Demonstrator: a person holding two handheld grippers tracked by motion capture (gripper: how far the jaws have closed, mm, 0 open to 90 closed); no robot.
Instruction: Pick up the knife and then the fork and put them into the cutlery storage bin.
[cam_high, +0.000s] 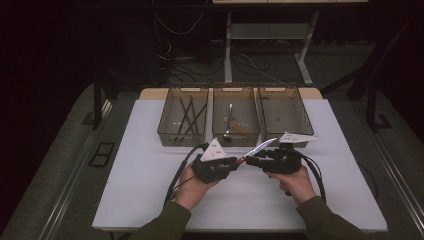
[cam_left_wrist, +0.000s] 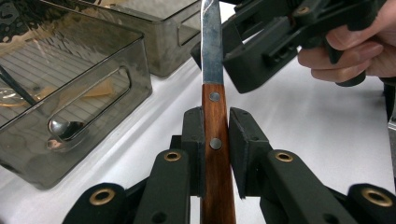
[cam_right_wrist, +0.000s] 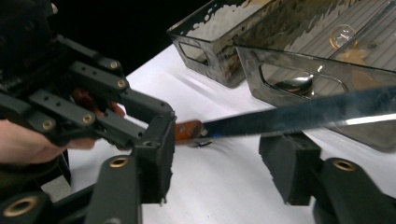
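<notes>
High view: knife (cam_high: 256, 149) tip up-right.

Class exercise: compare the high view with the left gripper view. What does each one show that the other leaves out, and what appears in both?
High view alone: three bins side by side, the left bin holding dark sticks, both forearms, and the whole white table.

Left gripper view alone: the knife's wooden handle with two rivets, clamped between the left gripper pads.

Both: the knife blade, the right gripper by it, and the spoon in its bin.

White counter (cam_high: 150, 165), three smoky clear bins in a row at its far side, dark sticks in the left bin (cam_high: 183, 116), spoon (cam_high: 228, 131) in the middle bin (cam_high: 235, 116), right bin (cam_high: 285, 111) beside it
</notes>
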